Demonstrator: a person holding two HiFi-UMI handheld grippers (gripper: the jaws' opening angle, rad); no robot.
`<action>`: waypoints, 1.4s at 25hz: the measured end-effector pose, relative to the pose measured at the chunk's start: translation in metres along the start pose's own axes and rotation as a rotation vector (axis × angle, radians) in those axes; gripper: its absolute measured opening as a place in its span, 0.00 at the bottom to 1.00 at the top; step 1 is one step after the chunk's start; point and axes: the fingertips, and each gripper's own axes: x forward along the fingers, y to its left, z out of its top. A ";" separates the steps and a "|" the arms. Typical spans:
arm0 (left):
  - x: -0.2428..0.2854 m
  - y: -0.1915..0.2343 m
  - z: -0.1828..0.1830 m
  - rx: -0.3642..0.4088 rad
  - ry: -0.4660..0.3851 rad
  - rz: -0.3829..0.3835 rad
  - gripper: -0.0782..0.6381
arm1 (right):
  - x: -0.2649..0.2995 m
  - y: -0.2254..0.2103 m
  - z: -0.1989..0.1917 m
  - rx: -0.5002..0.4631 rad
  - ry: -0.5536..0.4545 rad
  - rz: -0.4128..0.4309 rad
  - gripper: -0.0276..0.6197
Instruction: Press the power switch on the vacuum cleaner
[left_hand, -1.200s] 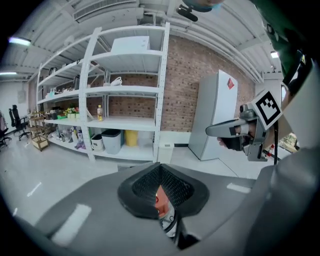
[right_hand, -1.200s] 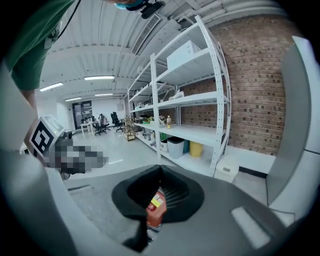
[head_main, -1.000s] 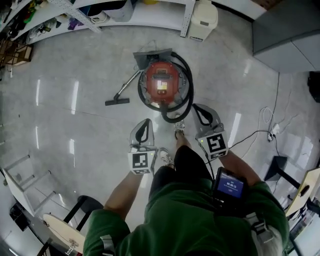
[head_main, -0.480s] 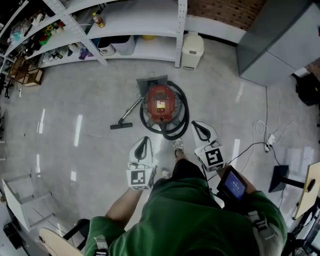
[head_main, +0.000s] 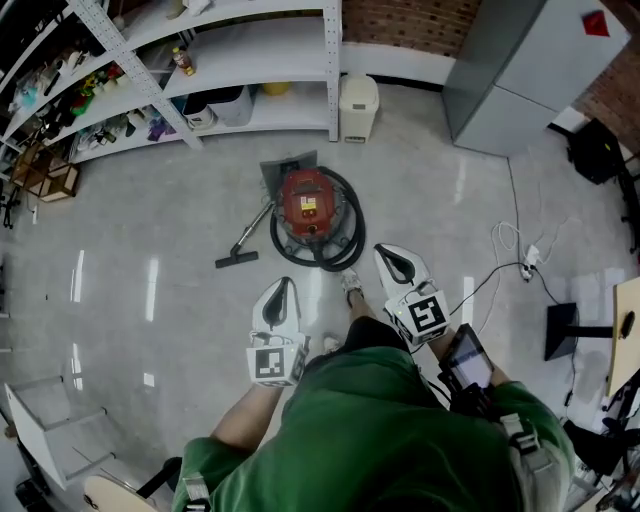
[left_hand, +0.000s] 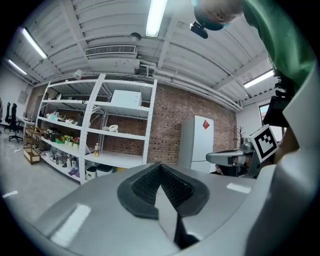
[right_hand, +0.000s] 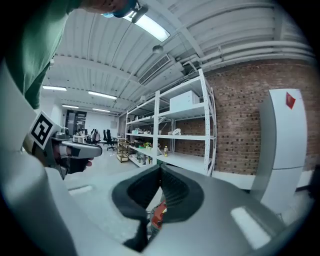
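The red vacuum cleaner (head_main: 307, 205) stands on the floor ahead of me, with its black hose (head_main: 345, 245) coiled around it and its floor nozzle (head_main: 236, 260) lying to the left. My left gripper (head_main: 285, 282) is held shut and empty, well short of the vacuum and to its lower left. The right gripper (head_main: 382, 251) is also shut and empty, just off the hose at its lower right. In the left gripper view the left gripper (left_hand: 160, 167) points level at the shelves. A sliver of the red vacuum cleaner (right_hand: 159, 214) shows below the right gripper (right_hand: 161, 167).
White shelving (head_main: 250, 40) runs along the back, with a white bin (head_main: 358, 105) beside it. A grey cabinet (head_main: 520, 70) stands at the back right. A cable with a power strip (head_main: 527, 262) lies on the floor to the right. My shoe (head_main: 352, 285) is between the grippers.
The view has pulled back and up, so the vacuum looks smaller and farther. Both grippers stayed shut and kept their places on either side of my legs.
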 end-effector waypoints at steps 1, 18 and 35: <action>-0.008 -0.005 -0.003 -0.007 0.006 -0.010 0.12 | -0.009 0.003 -0.003 0.023 0.008 -0.011 0.05; -0.048 -0.047 0.013 -0.028 -0.027 -0.044 0.12 | -0.084 0.051 0.029 0.033 -0.051 -0.012 0.05; -0.014 -0.092 0.021 0.021 -0.025 -0.104 0.12 | -0.106 0.031 0.029 0.059 -0.054 0.010 0.05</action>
